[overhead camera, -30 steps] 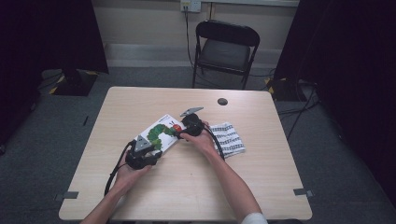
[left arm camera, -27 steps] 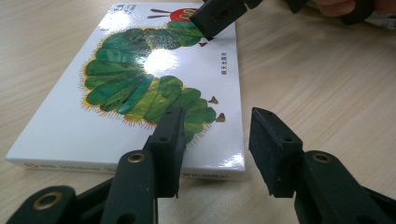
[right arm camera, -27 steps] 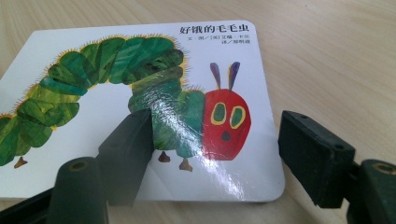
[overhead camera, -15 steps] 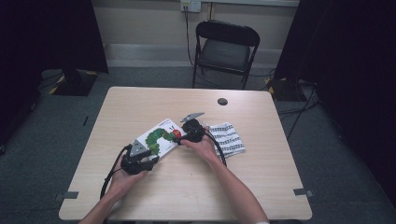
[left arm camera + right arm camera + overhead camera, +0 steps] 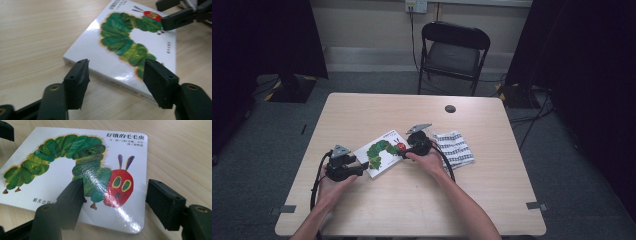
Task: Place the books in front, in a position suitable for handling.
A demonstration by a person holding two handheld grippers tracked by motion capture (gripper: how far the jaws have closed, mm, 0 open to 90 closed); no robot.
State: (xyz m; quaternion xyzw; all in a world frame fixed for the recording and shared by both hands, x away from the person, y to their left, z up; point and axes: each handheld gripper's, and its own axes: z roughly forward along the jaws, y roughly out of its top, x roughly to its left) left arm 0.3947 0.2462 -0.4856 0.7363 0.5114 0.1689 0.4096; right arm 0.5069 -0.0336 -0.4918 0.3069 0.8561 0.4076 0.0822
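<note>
Book was my landmark: a white board book with a green caterpillar on its cover, lying flat on the wooden table. I had my left gripper at its near-left edge, 2 jaws spread wide, straddling the spine corner without touching. My right gripper sat at the book's far-right corner, jaws also spread apart, 1 above the cover, 1 past its edge. A striped cloth lay just right of the book.
</note>
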